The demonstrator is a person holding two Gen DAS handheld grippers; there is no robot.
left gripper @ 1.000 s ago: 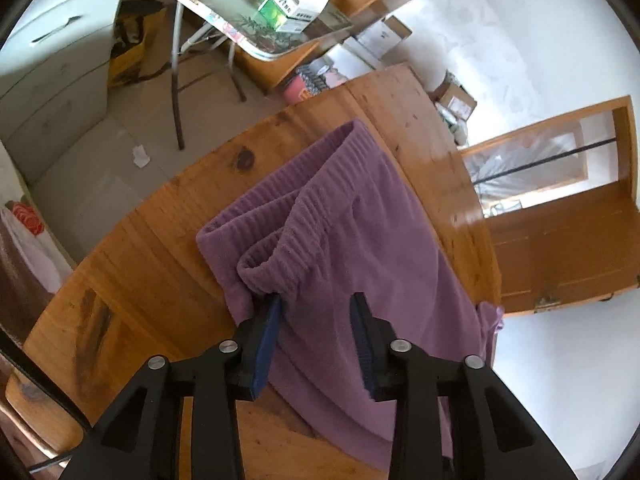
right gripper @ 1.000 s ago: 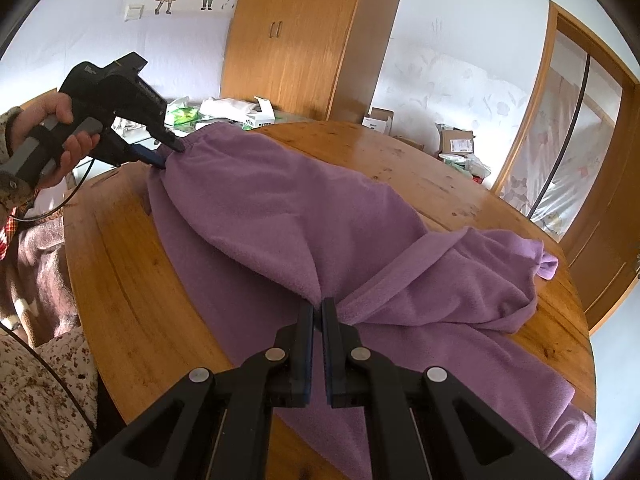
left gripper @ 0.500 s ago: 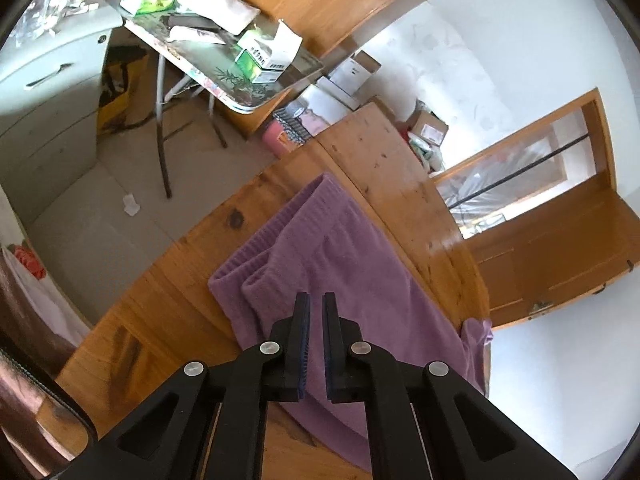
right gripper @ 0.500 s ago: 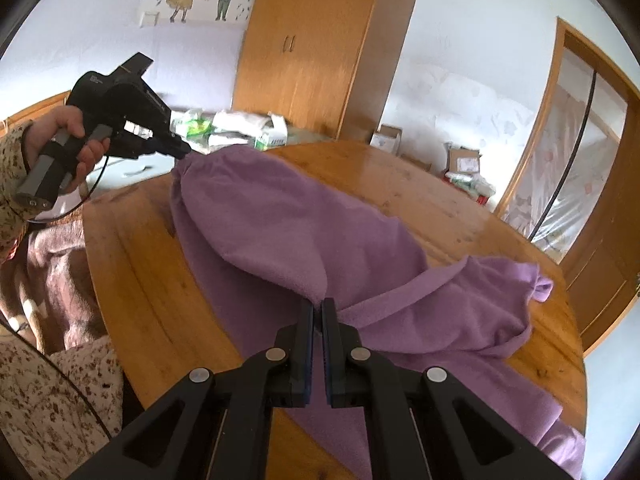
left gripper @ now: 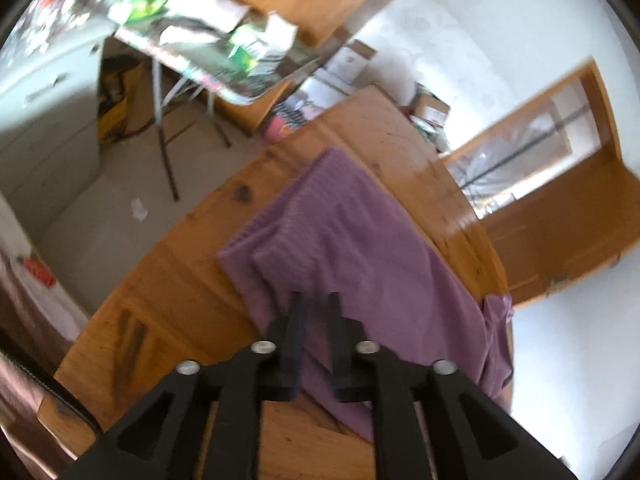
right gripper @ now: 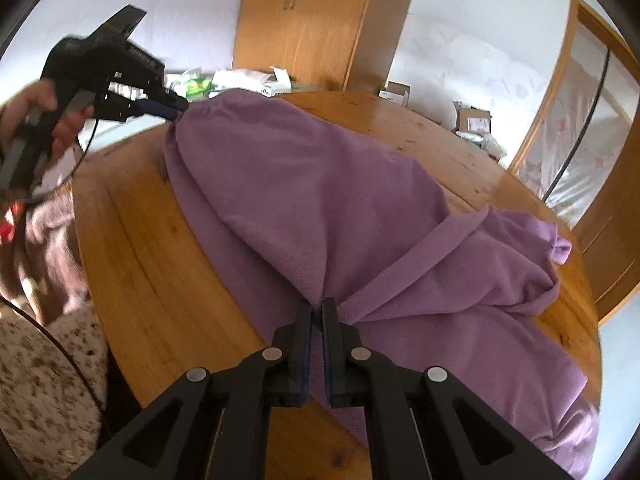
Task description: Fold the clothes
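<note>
A purple fleece garment (left gripper: 352, 232) (right gripper: 320, 184) lies spread over the round wooden table (left gripper: 168, 292) (right gripper: 152, 264). My left gripper (left gripper: 316, 300) (right gripper: 180, 107) sits at the gathered waistband end; its jaws are opening, with a narrow gap and purple cloth showing between them. The left view is blurred. My right gripper (right gripper: 318, 304) is shut on a pinch of the garment near its middle, and folds run out from the pinch. A person's hand (right gripper: 52, 120) holds the left tool.
A cluttered folding table (left gripper: 208, 60) and white drawers (left gripper: 40, 120) stand beyond the table's far edge. A wooden wardrobe (right gripper: 312, 20), cardboard boxes (right gripper: 394, 92) and a door (right gripper: 600, 120) line the room. The person's flowered clothing (right gripper: 40, 380) is at the near left.
The left jaws closed on the waistband, then parted again. The left view rose and rolled a little. The right gripper stayed shut on the cloth.
</note>
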